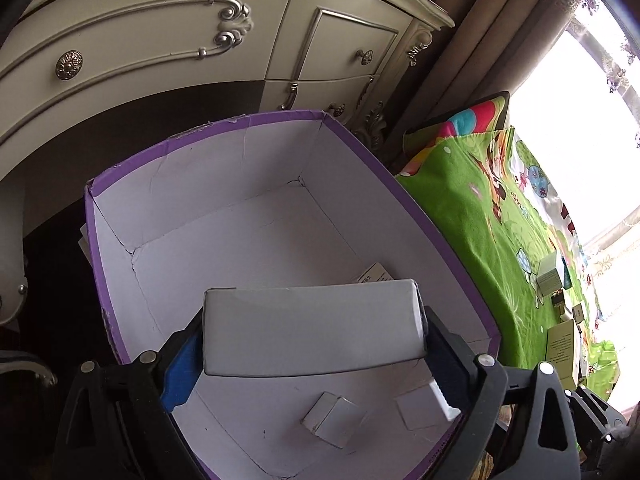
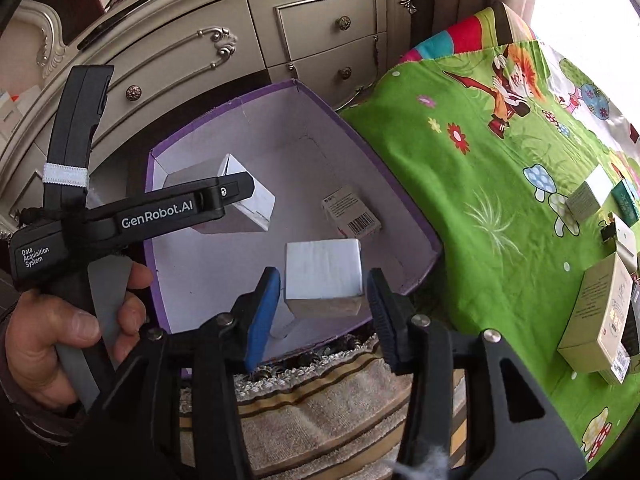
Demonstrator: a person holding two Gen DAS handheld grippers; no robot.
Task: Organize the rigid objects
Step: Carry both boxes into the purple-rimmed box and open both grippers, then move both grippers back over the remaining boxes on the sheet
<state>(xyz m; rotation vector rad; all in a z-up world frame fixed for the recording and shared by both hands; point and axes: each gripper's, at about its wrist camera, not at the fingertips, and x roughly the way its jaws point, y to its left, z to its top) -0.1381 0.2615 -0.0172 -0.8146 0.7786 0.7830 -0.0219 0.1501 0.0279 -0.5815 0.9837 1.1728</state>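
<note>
Left wrist: gripper point(image 1: 312, 340) clamping white box point(image 1: 312, 330) above bin point(image 1: 248, 240); lower, release near far corner. Right gripper point(image 2: 322, 300) wide around cube point(image 2: 324, 276), touching neither pad.

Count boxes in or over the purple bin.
3. Large white box held in the left gripper above the bin; white cube by the near wall; barcode box by the right wall. The held box may hide more.

Cream dresser and sunlit window seen behind a green-covered surface

An ornate cream dresser point(image 1: 224, 40) with silver scrollwork and round knobs is set beside beige curtains point(image 1: 492, 8). Strong daylight is admitted through the window point(image 1: 580, 120); a striped rug point(image 2: 320, 400) is laid below the cartoon-printed green cloth point(image 2: 480, 208).
</note>
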